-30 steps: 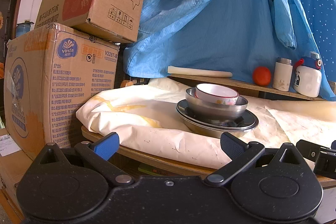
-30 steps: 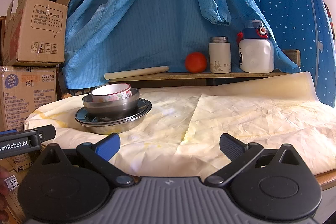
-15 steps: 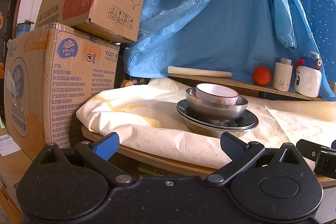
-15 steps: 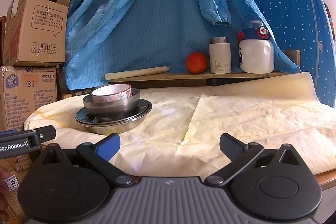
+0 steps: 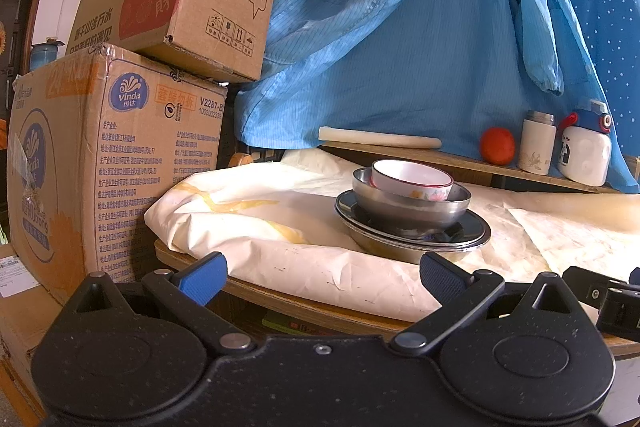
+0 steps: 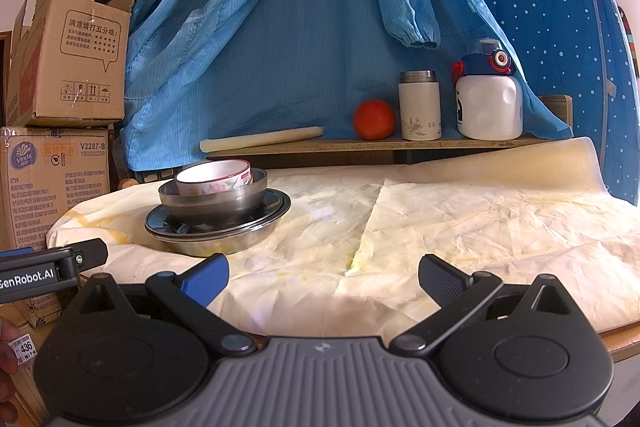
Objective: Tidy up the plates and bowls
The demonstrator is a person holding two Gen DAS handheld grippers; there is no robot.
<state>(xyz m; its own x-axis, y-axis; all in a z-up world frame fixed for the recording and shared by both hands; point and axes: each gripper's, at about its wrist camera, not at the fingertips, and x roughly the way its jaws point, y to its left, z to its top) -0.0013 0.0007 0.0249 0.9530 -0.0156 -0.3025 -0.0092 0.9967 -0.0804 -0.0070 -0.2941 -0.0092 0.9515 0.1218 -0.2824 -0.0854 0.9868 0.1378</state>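
- While both grippers hang back from the table edge, the left gripper (image 5: pixel 322 273) has its jaws spread wide with nothing between them, and the right gripper (image 6: pixel 324 275) is spread the same way, empty.
- On the left part of the paper-covered table (image 6: pixel 460 227) sits the stack: a white floral bowl (image 6: pixel 214 179) nested in a steel bowl (image 6: pixel 214 201), which rests on steel plates (image 6: pixel 218 233).
- How many plates lie under the bowl is hard to tell; their rims overlap, and at least two show.
- From the left wrist view the stack's near edge is partly cut by the right finger (image 5: pixel 440 273).
- Only the tip of the other gripper shows at each frame's edge, its jaws out of sight there.
- Behind, a shelf (image 6: pixel 400 143) carries a pale rolling pin (image 6: pixel 260 139), an orange ball-like fruit (image 6: pixel 374 119), a white flask (image 6: pixel 419 107) and a white bottle (image 6: pixel 489 99); blue garments (image 6: pixel 280 27) hang above.
- Cardboard boxes (image 5: pixel 120 147) stand stacked at the left; their print is too small to read in places.
- Part of a hand (image 6: pixel 6 359) peeks in at the lower left corner.
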